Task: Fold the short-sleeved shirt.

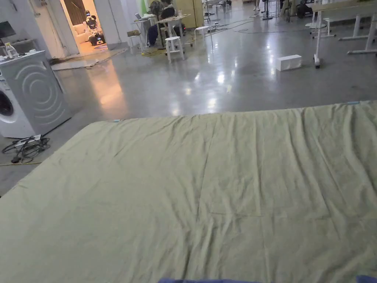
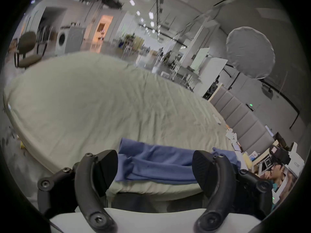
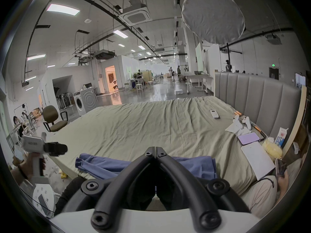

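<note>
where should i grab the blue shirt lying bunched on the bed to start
Judging by its pose, take the blue shirt by its free left corner, coming in low over the near bed edge. That end lies loose and flat; the middle is bunched in folds.

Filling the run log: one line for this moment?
shirt: bunched at near bed edge | left claw: open, empty | right claw: shut, empty | fold: not started
</note>
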### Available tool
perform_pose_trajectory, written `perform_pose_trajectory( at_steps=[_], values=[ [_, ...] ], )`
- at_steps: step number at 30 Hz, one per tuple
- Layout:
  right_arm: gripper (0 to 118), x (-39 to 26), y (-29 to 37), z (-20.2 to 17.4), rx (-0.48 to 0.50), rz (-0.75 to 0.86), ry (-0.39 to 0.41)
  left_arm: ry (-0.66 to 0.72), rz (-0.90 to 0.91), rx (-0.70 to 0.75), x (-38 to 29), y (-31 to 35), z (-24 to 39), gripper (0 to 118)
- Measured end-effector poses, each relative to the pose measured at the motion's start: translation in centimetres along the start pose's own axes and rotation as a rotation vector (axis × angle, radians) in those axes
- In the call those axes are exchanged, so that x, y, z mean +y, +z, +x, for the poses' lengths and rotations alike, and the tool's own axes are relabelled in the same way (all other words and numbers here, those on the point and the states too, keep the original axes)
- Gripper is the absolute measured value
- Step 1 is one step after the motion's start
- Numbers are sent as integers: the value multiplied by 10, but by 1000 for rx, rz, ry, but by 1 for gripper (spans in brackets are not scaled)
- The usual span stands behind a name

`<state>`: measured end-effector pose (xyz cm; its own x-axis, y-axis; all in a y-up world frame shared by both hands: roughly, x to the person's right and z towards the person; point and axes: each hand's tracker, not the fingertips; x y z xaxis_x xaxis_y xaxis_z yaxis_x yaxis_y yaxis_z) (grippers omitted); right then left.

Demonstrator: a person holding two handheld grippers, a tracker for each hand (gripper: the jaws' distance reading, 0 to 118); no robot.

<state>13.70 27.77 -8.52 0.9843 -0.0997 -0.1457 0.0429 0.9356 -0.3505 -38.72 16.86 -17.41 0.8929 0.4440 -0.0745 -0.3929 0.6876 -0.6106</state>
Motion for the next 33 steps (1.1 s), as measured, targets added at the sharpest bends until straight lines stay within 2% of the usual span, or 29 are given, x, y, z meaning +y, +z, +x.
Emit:
perform_pose_trajectory(
  at_steps=[3,8,13,14,15,16,17,19,21,23,25,28,30,31,33],
  values=[
    [0,-3,-4,1,12,-30,4,-9,-76,150,-3,-33,-19,92],
    [0,-7,-12,-4,3,-69,22,171,-100,-34,-11,-66,-37,91],
    [0,-8,-16,-10,13,-92,44,276,-106,-82,-17,-93,-38,79],
    [0,-8,-17,-11,18,-96,58,300,-88,-111,-14,-94,-40,70],
    [0,-9,-18,-12,17,-99,71,345,-92,-137,-12,-97,-45,53],
    [0,-10,-19,-13,16,-104,80,397,-97,-139,-11,-99,-49,31],
    [0,-11,-20,-14,16,-111,87,420,-97,-103,-11,-102,-54,14],
    [0,-12,-22,-15,19,-117,89,468,-109,-139,-14,-108,-60,13],
    [0,-13,-22,-15,21,-124,87,451,-103,-131,-15,-106,-61,11],
    [0,-14,-22,-15,20,-126,86,465,-18,-90,-14,-97,-61,10],
    [0,-13,-21,-14,18,-127,88,525,22,-115,-11,-90,-64,10],
    [0,-11,-19,-12,11,-138,100,473,34,-39,-1,-81,-73,10],
    [0,-12,-18,-9,5,-134,102,518,62,-24,7,-67,-88,10],
    [0,-12,-18,-7,3,-134,93,522,95,-2,11,-59,-95,10],
    [0,-14,-18,-2,7,-130,45,443,103,63,26,-40,-102,10]
  ],
)
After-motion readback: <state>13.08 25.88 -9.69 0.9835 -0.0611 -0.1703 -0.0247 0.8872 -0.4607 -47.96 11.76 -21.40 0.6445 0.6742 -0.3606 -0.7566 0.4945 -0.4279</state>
